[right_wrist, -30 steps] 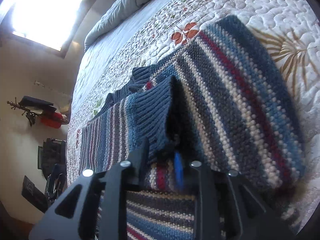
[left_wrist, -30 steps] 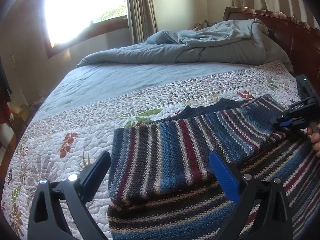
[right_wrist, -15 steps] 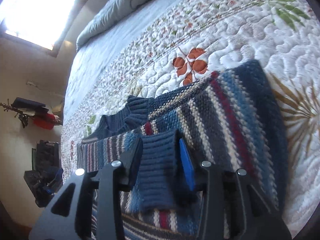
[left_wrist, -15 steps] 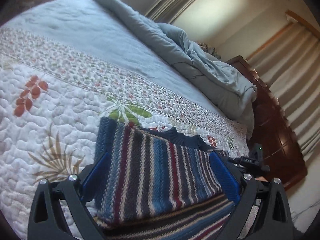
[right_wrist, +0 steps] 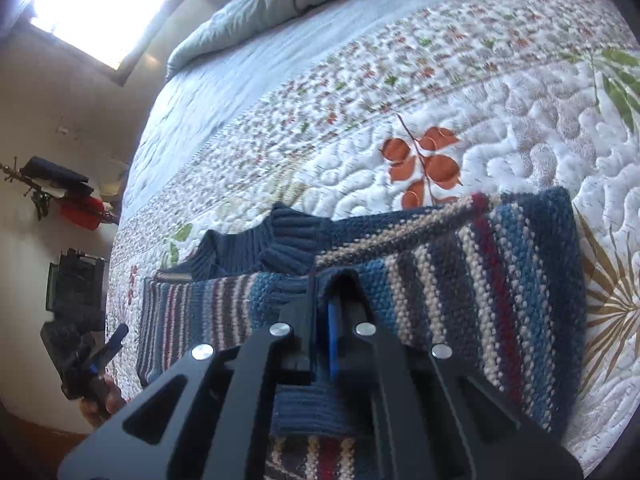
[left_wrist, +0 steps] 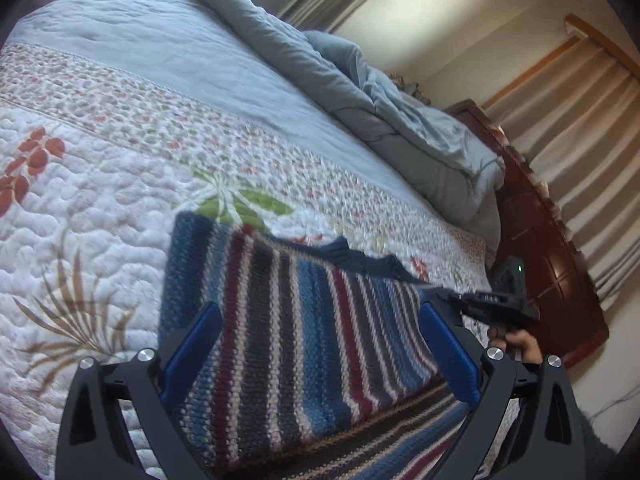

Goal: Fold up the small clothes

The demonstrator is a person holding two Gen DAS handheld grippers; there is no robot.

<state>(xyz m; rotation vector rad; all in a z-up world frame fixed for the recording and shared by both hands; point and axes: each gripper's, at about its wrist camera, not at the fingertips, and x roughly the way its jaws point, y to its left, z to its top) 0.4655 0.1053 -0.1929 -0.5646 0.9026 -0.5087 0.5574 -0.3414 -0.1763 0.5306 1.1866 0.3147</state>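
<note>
Right tongs [right_wrist: 334,312] now clamped on striped sweater [left_wrist: 304,340] cuff, fingertips buried in knit, left tongs [left_wrist: 320,344] spread wide

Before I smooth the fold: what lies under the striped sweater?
The floral quilt shows all around the striped sweater, whose folded panel lies over its own lower layer. Anything beneath the knit is covered.

The left wrist camera sat low and close over the striped sweater [left_wrist: 304,344], tilted, facing across the bed [left_wrist: 168,80] toward the curtains [left_wrist: 576,128]. The right wrist camera looked from the opposite side toward the window [right_wrist: 92,4]. Both views shared sweater and quilt [right_wrist: 500,92].
</note>
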